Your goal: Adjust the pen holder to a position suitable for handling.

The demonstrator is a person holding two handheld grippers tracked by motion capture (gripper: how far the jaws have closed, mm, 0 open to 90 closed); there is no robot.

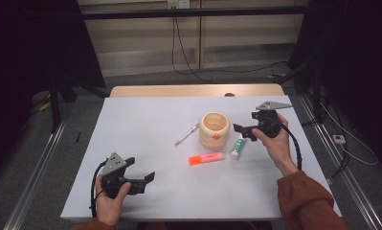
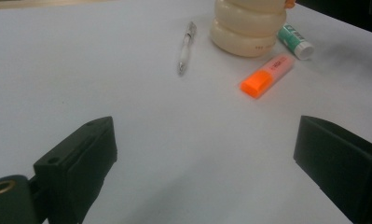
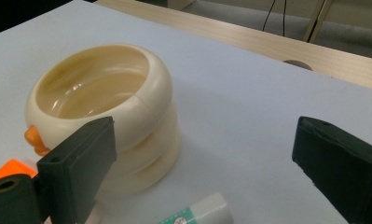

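Note:
A cream ribbed cup (image 1: 214,130) (image 3: 104,107) (image 2: 246,28) with an orange knob stands upright near the table's middle; it looks empty inside. An orange highlighter (image 1: 206,158) (image 2: 267,74) lies in front of it. A green-and-white tube (image 1: 237,147) (image 2: 294,41) (image 3: 200,213) lies to its right and a clear pen (image 1: 186,134) (image 2: 186,47) to its left. My right gripper (image 1: 241,131) (image 3: 202,163) is open, held just right of the cup above the tube. My left gripper (image 1: 143,177) (image 2: 204,163) is open and empty, low at the front left.
The white table (image 1: 145,120) has a wooden strip along its far edge (image 1: 193,90). Dark curtains flank the room and cables run over the floor behind the table.

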